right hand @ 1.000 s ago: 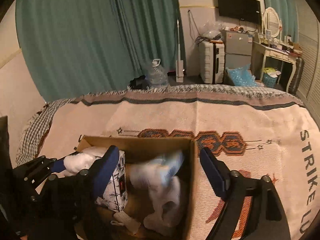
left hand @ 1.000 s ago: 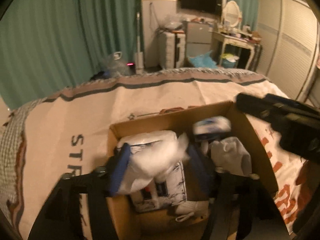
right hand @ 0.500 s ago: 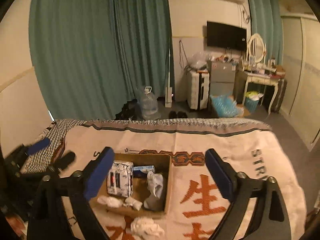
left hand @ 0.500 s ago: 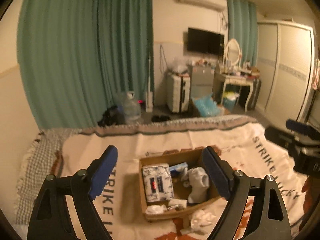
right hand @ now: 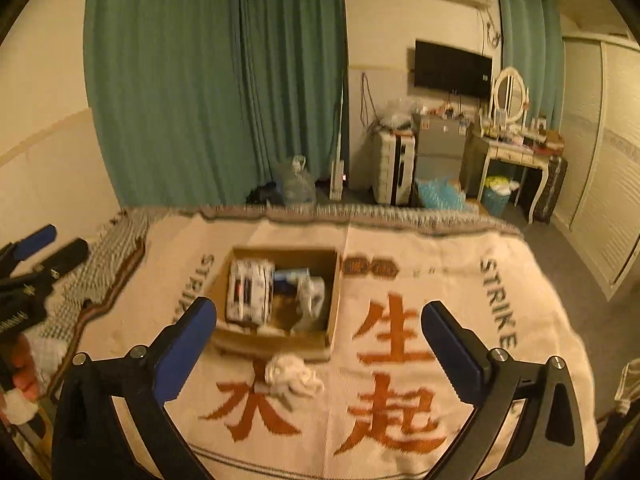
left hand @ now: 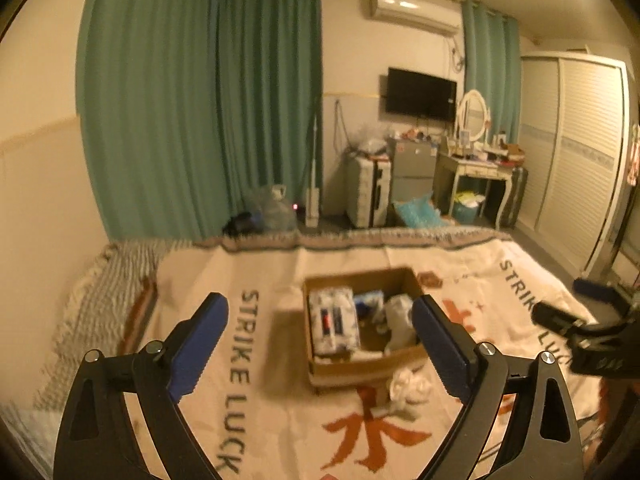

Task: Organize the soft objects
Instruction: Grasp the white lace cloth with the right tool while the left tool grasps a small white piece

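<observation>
Step in hand: a deposit into the cardboard box is judged complete; both tools are drawn back above the bed.
Left tool: jaws spread wide, having just been opening, nothing between them.
Right tool: jaws spread wide, likewise just opening, empty.
Box contents: a patterned tissue pack, a blue-and-white pack and a pale sock are seen inside.
Remaining item: a crumpled white cloth lies on the blanket just beside the box's near wall, toward the bed's near edge.
Next move: a descent onto the cloth, a soft pinch, a lift over the box wall.
Pose: both tools are tilted downward, side by side; a hand is visible at the left tool's grip.
</observation>
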`<state>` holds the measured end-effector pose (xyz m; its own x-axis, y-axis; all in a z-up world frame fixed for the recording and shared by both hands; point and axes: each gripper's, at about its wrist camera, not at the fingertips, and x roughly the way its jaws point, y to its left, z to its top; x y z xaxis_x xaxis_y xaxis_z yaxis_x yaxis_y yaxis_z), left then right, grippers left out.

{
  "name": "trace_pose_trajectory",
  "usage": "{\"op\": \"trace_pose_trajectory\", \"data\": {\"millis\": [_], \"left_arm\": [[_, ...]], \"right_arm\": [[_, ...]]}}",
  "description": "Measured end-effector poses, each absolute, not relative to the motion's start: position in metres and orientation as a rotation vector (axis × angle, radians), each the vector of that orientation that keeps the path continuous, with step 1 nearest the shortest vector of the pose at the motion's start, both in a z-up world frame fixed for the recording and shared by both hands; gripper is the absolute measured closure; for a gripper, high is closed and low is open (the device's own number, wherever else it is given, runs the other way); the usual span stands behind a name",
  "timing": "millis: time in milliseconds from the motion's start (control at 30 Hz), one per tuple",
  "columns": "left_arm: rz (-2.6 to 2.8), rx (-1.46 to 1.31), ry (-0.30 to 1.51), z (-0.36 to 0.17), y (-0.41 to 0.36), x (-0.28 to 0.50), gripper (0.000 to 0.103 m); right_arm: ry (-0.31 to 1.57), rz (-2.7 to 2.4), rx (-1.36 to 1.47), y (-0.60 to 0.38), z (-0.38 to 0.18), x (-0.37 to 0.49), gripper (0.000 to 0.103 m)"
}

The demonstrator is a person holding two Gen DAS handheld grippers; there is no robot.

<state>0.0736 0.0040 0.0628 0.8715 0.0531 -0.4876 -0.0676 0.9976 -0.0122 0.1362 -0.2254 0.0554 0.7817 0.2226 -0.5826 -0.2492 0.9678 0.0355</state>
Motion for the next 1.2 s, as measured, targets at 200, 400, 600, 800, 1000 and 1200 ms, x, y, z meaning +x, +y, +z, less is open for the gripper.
{"op": "trace_pose_trajectory", "data": {"millis": [200, 400, 600, 800, 1000, 1200], "left_arm": [[0.110, 0.004, 0.623, -0.005, -0.003, 0.104, 0.009], [0.136, -0.028, 0.744, -0.070, 0.002, 0.135, 0.009], [0.178, -0.058, 0.782, -0.109, 0.010, 0.159, 0.009], [0.198, -0.092, 0.838, -0.136, 0.013, 0.175, 0.009], [0.205, -0.078, 0.857, -0.143, 0.007, 0.174, 0.009], [0.167, -0.110, 0.852, -0.139, -0.006, 0.165, 0.009]], "right_arm": [[0.727, 0.233, -0.088, -0.208, -0.026, 0.161, 0.000], [0.866, 0.239, -0.114, -0.181, -0.106, 0.199, 0.000], [0.953, 0.244, -0.117, -0.166, -0.165, 0.232, 0.000], [0.999, 0.253, -0.078, -0.160, -0.196, 0.257, 0.000], [1.012, 0.272, -0.031, -0.161, -0.208, 0.265, 0.017], [1.013, 0.304, -0.040, -0.167, -0.203, 0.254, 0.063]]}}
